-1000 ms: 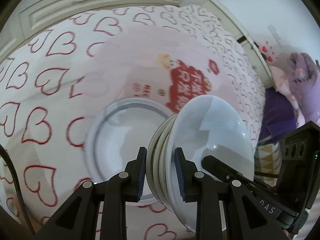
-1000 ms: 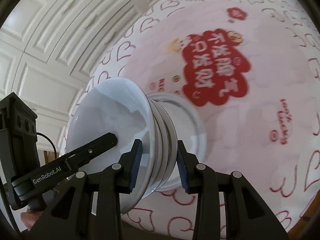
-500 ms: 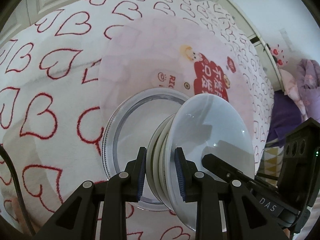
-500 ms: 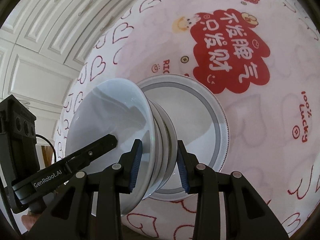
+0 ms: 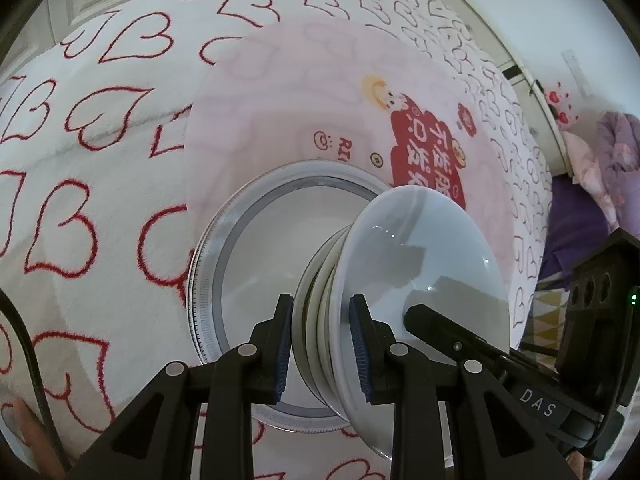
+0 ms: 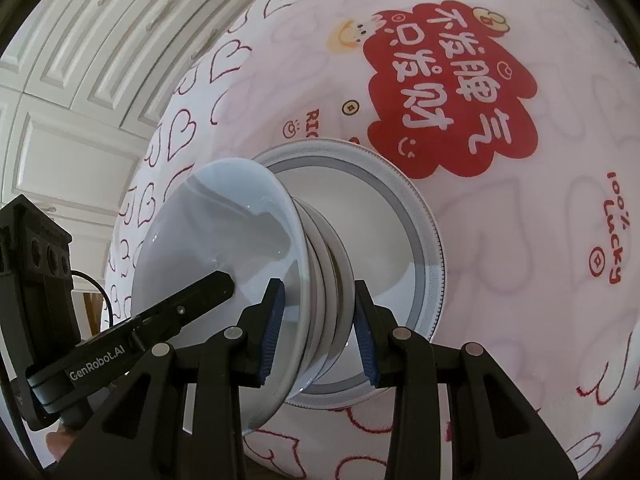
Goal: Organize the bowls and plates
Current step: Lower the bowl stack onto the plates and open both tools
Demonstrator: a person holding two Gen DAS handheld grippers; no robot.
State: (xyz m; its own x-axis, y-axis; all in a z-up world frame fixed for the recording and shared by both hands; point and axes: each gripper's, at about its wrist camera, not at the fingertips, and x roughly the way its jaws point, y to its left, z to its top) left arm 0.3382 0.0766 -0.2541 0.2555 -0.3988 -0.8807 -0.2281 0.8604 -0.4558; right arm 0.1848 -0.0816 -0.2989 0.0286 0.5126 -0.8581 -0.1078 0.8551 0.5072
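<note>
Nearest my left camera, the left gripper (image 5: 322, 344) was closed to a narrow gap on the rims of a stack of bowls (image 5: 320, 312), its blue pads pressed against the outermost rims on either side. My right gripper (image 6: 318, 330) gripped the same stack of bowls (image 6: 326, 308) from the opposite edge, its pads likewise clamped on the rims, so I had the stack held between both tools. The top bowl (image 5: 428, 276), white and widely flared, showed its glossy inside in both views, and in each view the finger of the other gripper reached in over it. Under the stack lay a plate (image 5: 248, 280) with a grey patterned band round its rim; I could not tell whether the lowest bowl touched the plate or hung just above it. The plate sat on a pale pink mat (image 6: 520, 240) printed with a red cloud-shaped patch of white characters and the words "100% Lucky". The mat lay on a white fluffy cover (image 5: 80, 140) patterned with red heart outlines. Beyond that, the right camera showed white panelled doors (image 6: 80, 60), and the left one a heap of purple and pink fabric (image 5: 604, 160) at the far right.
</note>
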